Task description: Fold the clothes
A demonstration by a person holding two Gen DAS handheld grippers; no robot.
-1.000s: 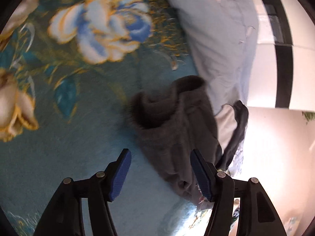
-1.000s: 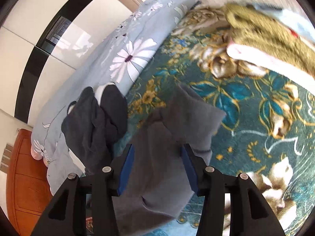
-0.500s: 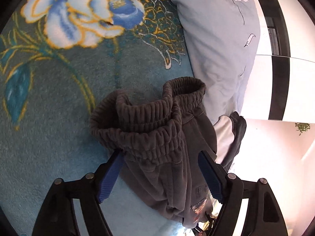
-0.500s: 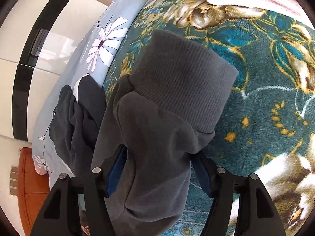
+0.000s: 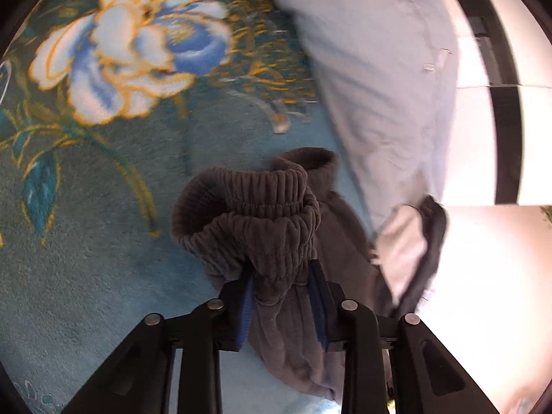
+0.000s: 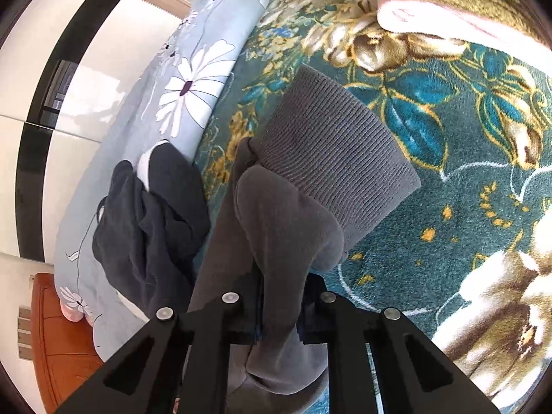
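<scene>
Now each closing claw (image 5: 281, 296) pinches grey sweatpants (image 5: 262, 214).

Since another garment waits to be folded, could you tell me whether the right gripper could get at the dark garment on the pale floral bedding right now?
Probably not yet: the right gripper is closing on the grey trousers, though the dark garment lies unobstructed beside them.

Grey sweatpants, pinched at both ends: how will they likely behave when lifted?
The grey sweatpants likely go floppy: the gathered waistband bunches between the closing left claw. The middle will probably sag, since the right claw is closing only on the leg near the ribbed cuff. The fleecy fabric seems unlikely to slip.
</scene>
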